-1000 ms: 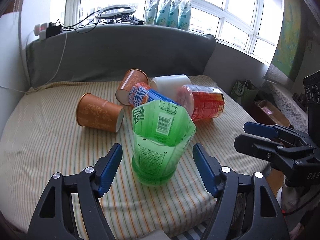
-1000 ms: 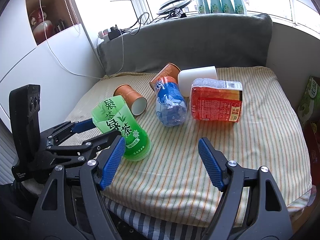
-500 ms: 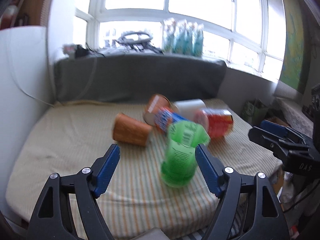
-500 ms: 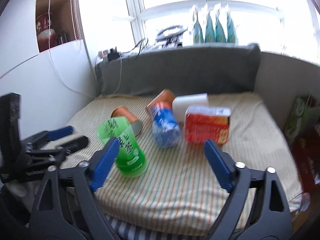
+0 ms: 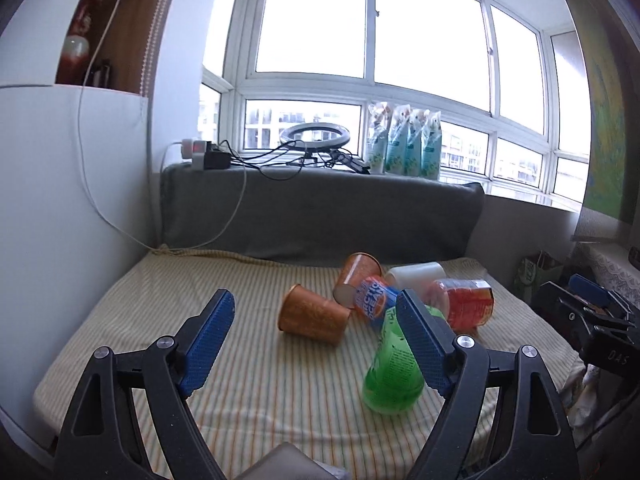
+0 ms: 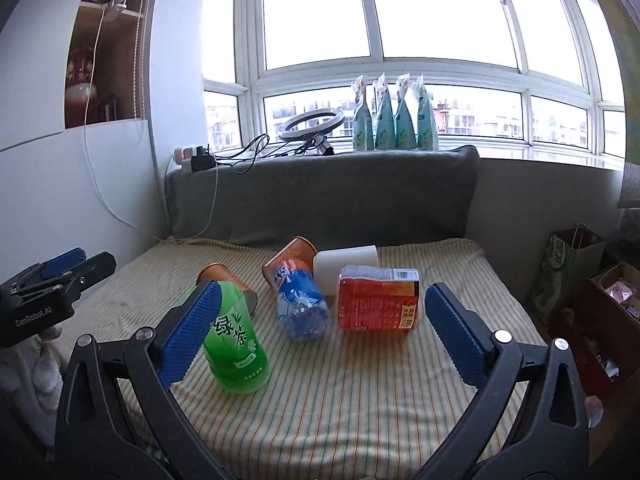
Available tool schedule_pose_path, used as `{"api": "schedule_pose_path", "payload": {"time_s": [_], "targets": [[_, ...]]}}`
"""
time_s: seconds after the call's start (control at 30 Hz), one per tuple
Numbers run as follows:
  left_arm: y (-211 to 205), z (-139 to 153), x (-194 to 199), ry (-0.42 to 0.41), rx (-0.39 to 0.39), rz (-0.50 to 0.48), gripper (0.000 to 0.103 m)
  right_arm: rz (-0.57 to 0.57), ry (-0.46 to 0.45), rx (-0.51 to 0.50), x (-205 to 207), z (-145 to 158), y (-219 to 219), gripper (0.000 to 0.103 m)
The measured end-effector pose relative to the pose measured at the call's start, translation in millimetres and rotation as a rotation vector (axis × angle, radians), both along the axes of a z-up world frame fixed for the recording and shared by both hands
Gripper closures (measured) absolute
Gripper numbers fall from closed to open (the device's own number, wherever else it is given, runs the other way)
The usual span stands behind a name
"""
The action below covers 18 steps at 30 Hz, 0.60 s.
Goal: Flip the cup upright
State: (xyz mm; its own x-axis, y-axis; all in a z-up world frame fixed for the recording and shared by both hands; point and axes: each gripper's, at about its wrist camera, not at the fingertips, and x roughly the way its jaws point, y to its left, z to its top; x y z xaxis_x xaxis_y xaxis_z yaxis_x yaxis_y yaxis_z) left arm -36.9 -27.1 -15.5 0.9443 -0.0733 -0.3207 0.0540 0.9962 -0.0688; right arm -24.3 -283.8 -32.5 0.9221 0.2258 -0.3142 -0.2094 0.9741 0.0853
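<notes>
A green cup [image 5: 394, 372] [image 6: 236, 344] stands on its base on the striped mat, leaning a little, mouth up. My left gripper [image 5: 316, 344] is open and empty, drawn back above the mat; its right finger overlaps the cup in view. My right gripper [image 6: 320, 336] is open and empty, held back from the cups. An orange cup [image 5: 312, 316] lies on its side beside the green one. A second orange cup [image 5: 356, 276], a blue cup [image 6: 300, 300], a white cup [image 6: 348, 264] and a red cup [image 6: 378, 300] lie on their sides behind.
The striped mat [image 6: 360, 400] ends at a grey cushion [image 6: 320, 196] at the back and a white wall on the left. Cables, a ring light and pouches sit on the sill. A paper bag [image 6: 568, 264] and boxes stand off the right edge.
Both grippers have pulled back and risen away from the green cup, which stays standing on the mat. The left gripper had straddled it a second ago.
</notes>
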Motion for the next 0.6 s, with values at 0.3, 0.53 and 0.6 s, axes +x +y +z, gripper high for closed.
{"api": "schedule_pose_path", "payload": {"time_s": [0.3, 0.53, 0.6], "targets": [[-0.5, 3.8, -2.7, -0.014, 0.015, 0.005, 0.02, -0.021, -0.014, 0.007, -2.1, 1.3, -2.7, 0.0], [-0.8, 4.2, -3.7, -0.013, 0.014, 0.008, 0.019, -0.018, -0.015, -0.006, -2.3, 0.7, -1.1, 0.0], [-1.3, 4.2, -4.5, -0.014, 0.016, 0.007, 0.019, -0.019, -0.015, -0.006, -2.2, 0.7, -0.7, 0.0]]}}
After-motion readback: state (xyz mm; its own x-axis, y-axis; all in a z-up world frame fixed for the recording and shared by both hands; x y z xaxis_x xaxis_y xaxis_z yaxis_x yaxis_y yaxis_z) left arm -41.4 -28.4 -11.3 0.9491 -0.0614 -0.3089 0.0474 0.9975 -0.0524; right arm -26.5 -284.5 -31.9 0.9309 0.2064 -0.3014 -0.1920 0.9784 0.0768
